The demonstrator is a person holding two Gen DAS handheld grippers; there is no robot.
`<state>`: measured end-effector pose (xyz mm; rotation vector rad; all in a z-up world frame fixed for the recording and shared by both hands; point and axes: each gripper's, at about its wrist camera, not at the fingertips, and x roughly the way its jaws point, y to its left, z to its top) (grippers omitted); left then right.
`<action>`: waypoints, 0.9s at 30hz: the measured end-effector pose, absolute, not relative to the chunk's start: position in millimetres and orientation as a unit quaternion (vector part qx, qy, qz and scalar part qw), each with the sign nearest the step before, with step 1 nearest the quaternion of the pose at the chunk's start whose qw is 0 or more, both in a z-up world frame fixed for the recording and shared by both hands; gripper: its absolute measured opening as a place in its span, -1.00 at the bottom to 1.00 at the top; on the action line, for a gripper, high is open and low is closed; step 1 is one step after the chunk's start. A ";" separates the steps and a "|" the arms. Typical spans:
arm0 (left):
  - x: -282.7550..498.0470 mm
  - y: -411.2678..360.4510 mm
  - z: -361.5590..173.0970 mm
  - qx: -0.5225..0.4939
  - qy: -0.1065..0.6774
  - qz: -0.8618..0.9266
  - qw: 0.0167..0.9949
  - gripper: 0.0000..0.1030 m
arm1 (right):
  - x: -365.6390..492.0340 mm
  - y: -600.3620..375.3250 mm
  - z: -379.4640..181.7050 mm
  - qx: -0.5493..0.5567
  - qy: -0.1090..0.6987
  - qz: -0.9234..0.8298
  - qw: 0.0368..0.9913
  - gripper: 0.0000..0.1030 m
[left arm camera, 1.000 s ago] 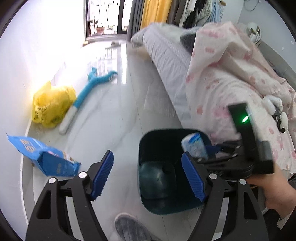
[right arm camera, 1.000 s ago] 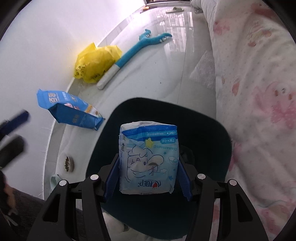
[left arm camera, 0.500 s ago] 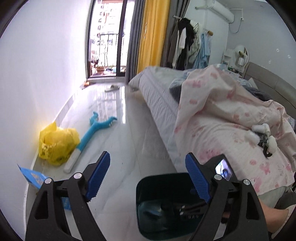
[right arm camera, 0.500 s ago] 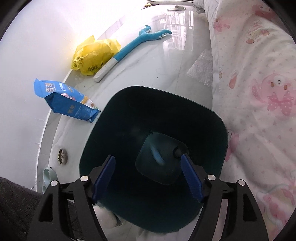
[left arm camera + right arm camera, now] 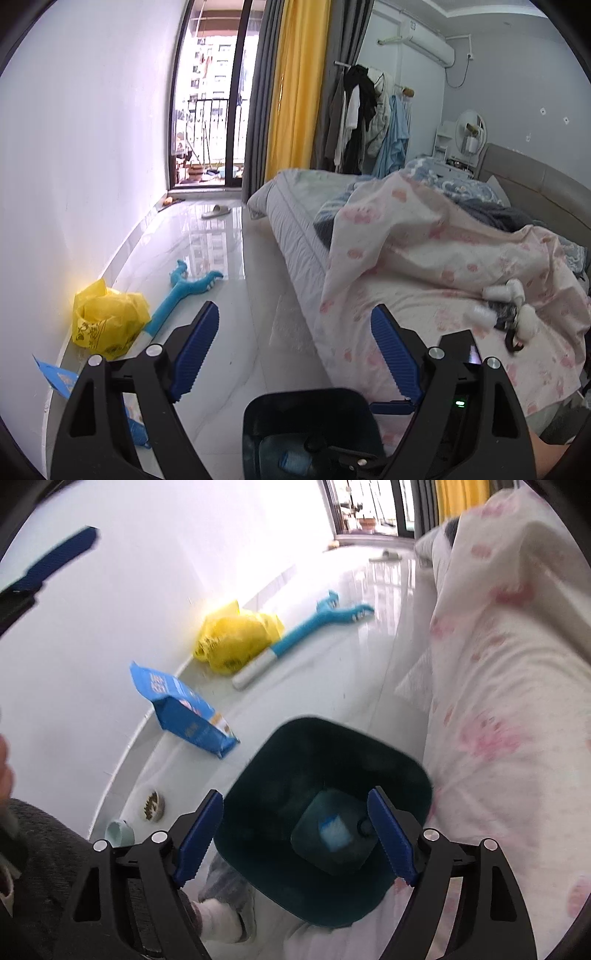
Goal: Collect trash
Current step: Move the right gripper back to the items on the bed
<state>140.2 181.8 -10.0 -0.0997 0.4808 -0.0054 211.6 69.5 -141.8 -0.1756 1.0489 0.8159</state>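
Right gripper (image 5: 295,834) hangs over the dark green bin (image 5: 413,771), jaws opening with nothing between them. The blue-and-white tissue pack (image 5: 334,830) lies down at the bottom of the bin. Left gripper (image 5: 293,350) is spread wide and empty too, pointing across the floor beside the bed (image 5: 424,258). Further out along the wall: a blue snack bag (image 5: 184,709), then a yellow plastic bag (image 5: 236,638) with a blue grabber toy (image 5: 306,631) just beside it.
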 end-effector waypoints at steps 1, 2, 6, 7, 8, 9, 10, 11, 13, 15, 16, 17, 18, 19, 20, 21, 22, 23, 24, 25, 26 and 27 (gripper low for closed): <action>140.8 178.1 -7.8 -0.047 0.234 -0.003 0.971 0.68 | 210.8 63.5 -134.9 -0.079 0.477 0.380 0.789 0.60; 142.2 172.9 -5.3 -0.044 0.230 -0.003 0.972 0.68 | 210.4 57.2 -128.5 -0.077 0.467 0.381 0.794 0.61; 148.7 156.3 -2.6 -0.043 0.230 -0.008 0.972 0.69 | 212.8 31.7 -108.6 -0.072 0.438 0.379 0.812 0.62; 151.2 151.8 -2.6 -0.044 0.232 -0.011 0.972 0.69 | 213.8 25.1 -103.5 -0.069 0.432 0.378 0.816 0.62; 154.1 145.1 -2.7 -0.042 0.234 -0.014 0.971 0.69 | 214.0 18.8 -98.9 -0.066 0.425 0.378 0.820 0.62; 156.0 139.5 -3.0 -0.039 0.234 -0.017 0.971 0.69 | 215.4 10.5 -92.6 -0.064 0.416 0.377 0.825 0.62; 157.4 135.9 -3.3 -0.037 0.235 -0.019 0.971 0.69 | 215.5 4.5 -88.4 -0.063 0.409 0.376 0.829 0.63; 159.9 130.5 -3.5 -0.036 0.235 -0.021 0.971 0.69 | 216.1 -2.2 -84.2 -0.063 0.403 0.374 0.833 0.63; 164.2 119.2 -4.2 -0.037 0.237 -0.029 0.970 0.69 | 217.3 -17.8 -76.2 -0.064 0.390 0.368 0.841 0.63; 167.4 109.6 -4.8 -0.037 0.240 -0.037 0.969 0.69 | 218.5 -32.6 -69.6 -0.063 0.380 0.362 0.849 0.63; 169.3 103.6 -5.3 -0.036 0.241 -0.040 0.969 0.69 | 219.4 -39.0 -67.8 -0.063 0.376 0.358 0.852 0.64; 170.8 98.1 -6.1 -0.035 0.242 -0.043 0.969 0.69 | 220.7 -48.6 -64.9 -0.062 0.372 0.354 0.856 0.64; 173.4 90.5 -7.1 -0.034 0.244 -0.048 0.968 0.69 | 221.0 -54.5 -63.3 -0.061 0.369 0.351 0.859 0.64; 174.3 85.8 -8.0 -0.034 0.245 -0.051 0.967 0.69 | 221.5 -61.8 -61.5 -0.061 0.366 0.346 0.862 0.64; 176.5 79.0 -9.0 -0.035 0.247 -0.056 0.967 0.69 | 222.9 -70.4 -59.5 -0.062 0.362 0.341 0.865 0.65; 178.1 74.8 -9.8 -0.034 0.249 -0.059 0.966 0.69 | 222.9 -74.4 -59.0 -0.063 0.360 0.339 0.867 0.65; 179.9 69.6 -11.1 -0.034 0.251 -0.063 0.965 0.69 | 223.2 -79.6 -58.3 -0.064 0.357 0.336 0.869 0.65; 181.5 65.1 -12.4 -0.034 0.253 -0.066 0.965 0.69 | 223.7 -85.6 -57.3 -0.064 0.354 0.333 0.871 0.65; 183.2 59.6 -13.5 -0.036 0.255 -0.072 0.964 0.69 | 224.8 -94.2 -55.7 -0.065 0.351 0.330 0.874 0.65; 184.9 54.9 -14.4 -0.037 0.258 -0.077 0.962 0.69 | 223.8 -96.4 -56.0 -0.064 0.349 0.328 0.876 0.65; 186.3 50.5 -15.4 -0.038 0.260 -0.080 0.962 0.70 | 224.4 -102.6 -55.4 -0.064 0.347 0.325 0.878 0.66; 187.5 44.9 -16.5 -0.039 0.262 -0.085 0.961 0.70 | 225.2 -109.6 -54.8 -0.063 0.345 0.320 0.880 0.66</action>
